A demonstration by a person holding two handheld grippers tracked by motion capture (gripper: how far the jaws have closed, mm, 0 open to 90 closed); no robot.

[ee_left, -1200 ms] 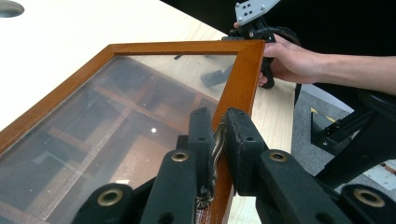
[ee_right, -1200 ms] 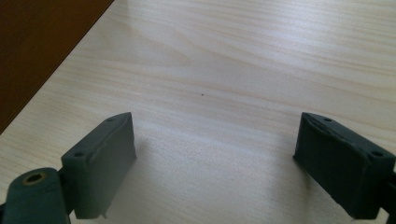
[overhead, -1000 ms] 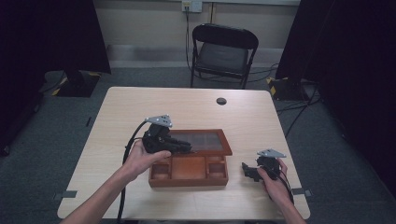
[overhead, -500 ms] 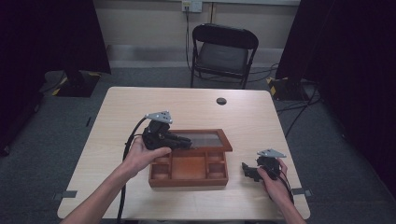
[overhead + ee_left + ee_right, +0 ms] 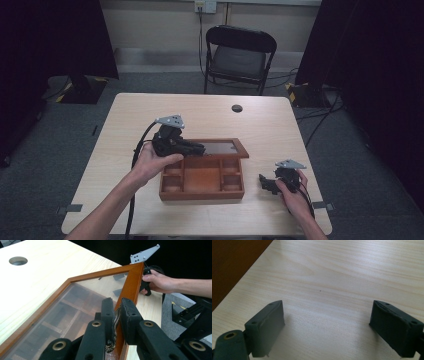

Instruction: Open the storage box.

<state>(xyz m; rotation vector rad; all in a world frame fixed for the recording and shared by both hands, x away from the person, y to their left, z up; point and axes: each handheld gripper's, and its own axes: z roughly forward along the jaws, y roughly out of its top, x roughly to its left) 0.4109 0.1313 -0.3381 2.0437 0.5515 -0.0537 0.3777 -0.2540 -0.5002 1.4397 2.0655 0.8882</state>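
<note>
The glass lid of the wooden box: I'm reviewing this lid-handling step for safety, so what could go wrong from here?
1. The left gripper pinches the glass lid only at the thin front rail of its frame; it might slip and let the lid drop onto the wooden box.
2. The right gripper rests open on the table, apart from the box, so pulling on the lid could drag or tip the box.

lab: black curtains (image 5: 55,40), cabled floor (image 5: 320,100)

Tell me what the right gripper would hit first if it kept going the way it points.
Probably the wooden box. The right gripper sits low on the table with jaws open, aimed toward the box's right side. Bare tabletop lies between; exact heading is hard to judge.
</note>
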